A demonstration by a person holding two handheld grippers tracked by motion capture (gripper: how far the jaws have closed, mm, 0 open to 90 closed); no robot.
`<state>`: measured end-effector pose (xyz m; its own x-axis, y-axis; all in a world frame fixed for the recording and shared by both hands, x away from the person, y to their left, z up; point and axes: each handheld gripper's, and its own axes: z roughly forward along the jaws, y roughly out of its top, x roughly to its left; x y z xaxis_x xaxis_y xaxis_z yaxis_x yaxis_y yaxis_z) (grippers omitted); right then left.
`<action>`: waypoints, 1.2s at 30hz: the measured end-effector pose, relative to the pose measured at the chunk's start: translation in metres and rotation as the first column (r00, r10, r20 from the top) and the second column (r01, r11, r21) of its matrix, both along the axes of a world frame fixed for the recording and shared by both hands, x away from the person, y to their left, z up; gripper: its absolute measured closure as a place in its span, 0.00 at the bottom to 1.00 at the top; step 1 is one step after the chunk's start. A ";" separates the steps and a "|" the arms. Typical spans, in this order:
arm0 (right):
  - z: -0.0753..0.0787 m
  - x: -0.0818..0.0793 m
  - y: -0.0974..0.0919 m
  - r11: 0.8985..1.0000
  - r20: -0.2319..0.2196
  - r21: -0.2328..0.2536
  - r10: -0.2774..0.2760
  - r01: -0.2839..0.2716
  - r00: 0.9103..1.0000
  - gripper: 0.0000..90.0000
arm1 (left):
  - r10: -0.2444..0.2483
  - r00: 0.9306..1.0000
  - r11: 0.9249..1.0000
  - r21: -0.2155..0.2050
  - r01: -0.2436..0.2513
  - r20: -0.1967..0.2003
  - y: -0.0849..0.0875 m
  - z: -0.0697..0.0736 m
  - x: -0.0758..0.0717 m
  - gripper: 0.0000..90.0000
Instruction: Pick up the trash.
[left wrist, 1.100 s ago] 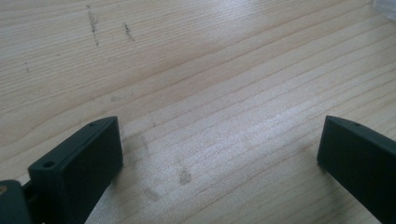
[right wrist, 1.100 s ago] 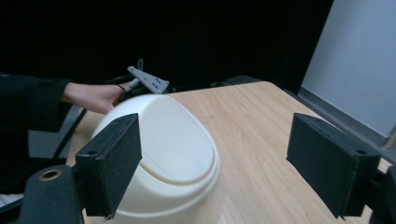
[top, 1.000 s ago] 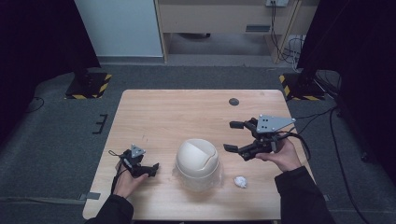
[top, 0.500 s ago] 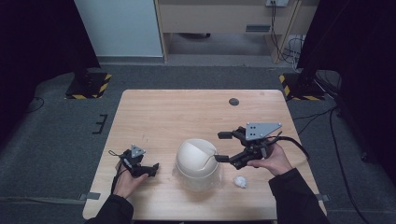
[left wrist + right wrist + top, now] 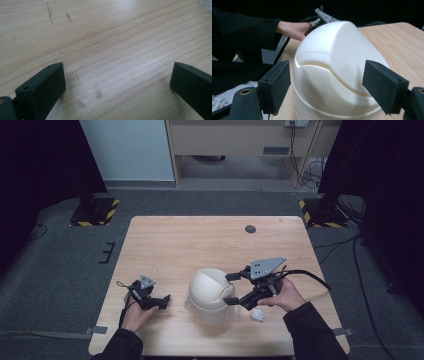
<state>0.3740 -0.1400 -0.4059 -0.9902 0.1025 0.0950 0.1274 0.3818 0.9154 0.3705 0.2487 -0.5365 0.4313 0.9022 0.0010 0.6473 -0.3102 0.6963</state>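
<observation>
Right gripper point(image 5: 231, 289) released at frame centre, jaws just closing slightly around white dome point(image 5: 209, 290), not pressing. Left gripper point(image 5: 161, 301) released over bare desk point(image 5: 200, 240), lower left.

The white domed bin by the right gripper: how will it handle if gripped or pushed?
The bin looks like smooth rigid plastic, so the open right gripper may slip on its rounded dome. It seems hollow, probably light, and likely to slide on the table. Its swing lid may give under pressure.
</observation>
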 end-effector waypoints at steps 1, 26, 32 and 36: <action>-0.001 0.000 0.000 1.000 -0.002 -0.004 0.004 -0.004 1.000 0.25 | 0.000 1.000 1.000 0.000 0.000 0.000 0.000 0.000 0.000 0.00; -0.011 -0.003 0.009 1.000 -0.047 -0.021 -0.012 0.011 0.999 0.24 | 0.000 1.000 1.000 -0.001 0.000 0.000 0.000 0.000 0.000 0.00; -0.012 -0.003 0.012 0.998 -0.062 0.005 -0.059 0.060 0.996 0.24 | 0.000 1.000 1.000 0.000 0.000 0.000 0.000 0.000 0.000 0.00; -0.010 -0.002 0.012 0.995 -0.057 0.029 -0.091 0.092 0.994 0.22 | 0.000 1.000 1.000 -0.001 0.000 0.000 0.000 0.000 0.000 0.00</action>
<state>0.3721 -0.1278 -0.4157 -0.9699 0.1884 0.1540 0.2111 0.3368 0.9176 0.3705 0.2486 -0.5365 0.4311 0.9023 0.0003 0.6476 -0.3096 0.6963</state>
